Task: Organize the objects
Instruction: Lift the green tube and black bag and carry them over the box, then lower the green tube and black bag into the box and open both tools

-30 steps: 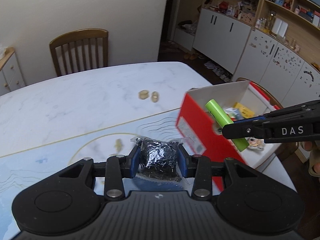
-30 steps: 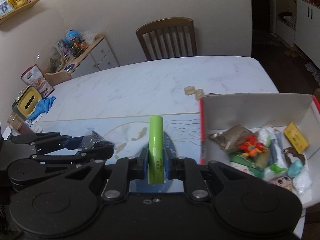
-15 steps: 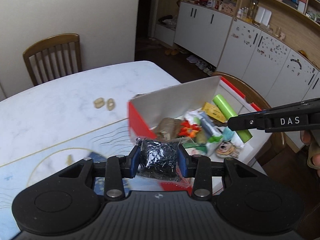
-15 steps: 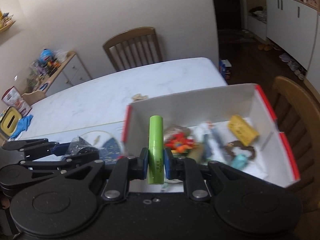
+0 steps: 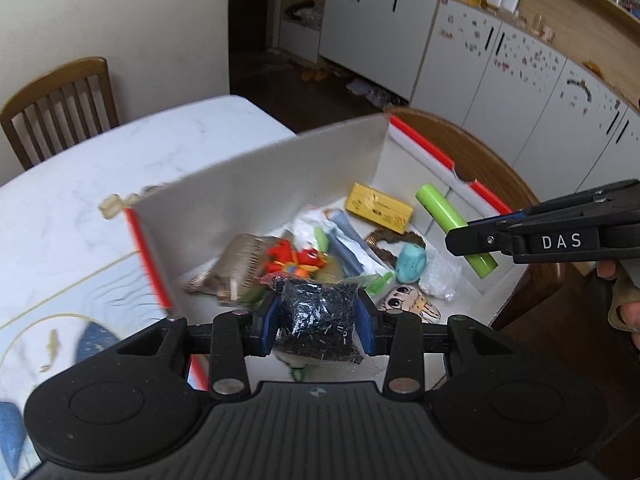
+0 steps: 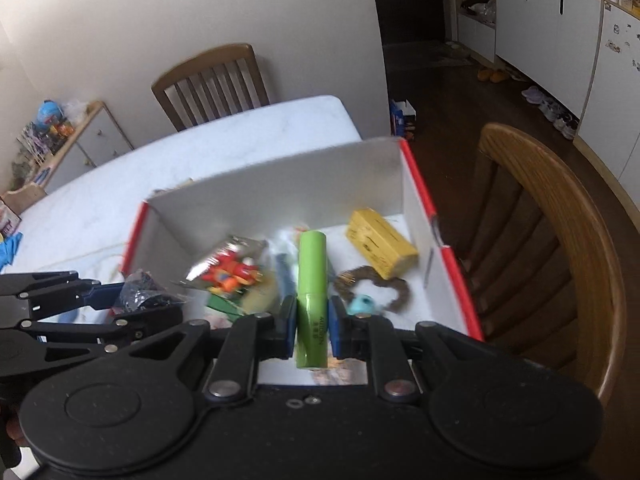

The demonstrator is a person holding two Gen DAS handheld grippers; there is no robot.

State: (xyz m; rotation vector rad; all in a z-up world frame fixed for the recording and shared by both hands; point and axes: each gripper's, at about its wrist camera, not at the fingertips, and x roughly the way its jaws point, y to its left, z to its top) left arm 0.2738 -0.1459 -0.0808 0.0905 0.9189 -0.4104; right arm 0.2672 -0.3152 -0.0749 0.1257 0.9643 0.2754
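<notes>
My left gripper is shut on a clear packet of black beads and holds it over the near side of a red and white cardboard box. My right gripper is shut on a green cylinder, also above the box. In the left wrist view the cylinder hangs over the box's right part. In the right wrist view the left gripper with the packet is at the left.
The box holds several small items: a yellow pack, a red toy, a teal piece, a silver pouch. Two small beige pieces lie on the marble table. A wooden chair stands right of the box.
Both grippers have moved right, from over the table mat to above the open box, each still holding its object. The view looks more steeply down into the box.
</notes>
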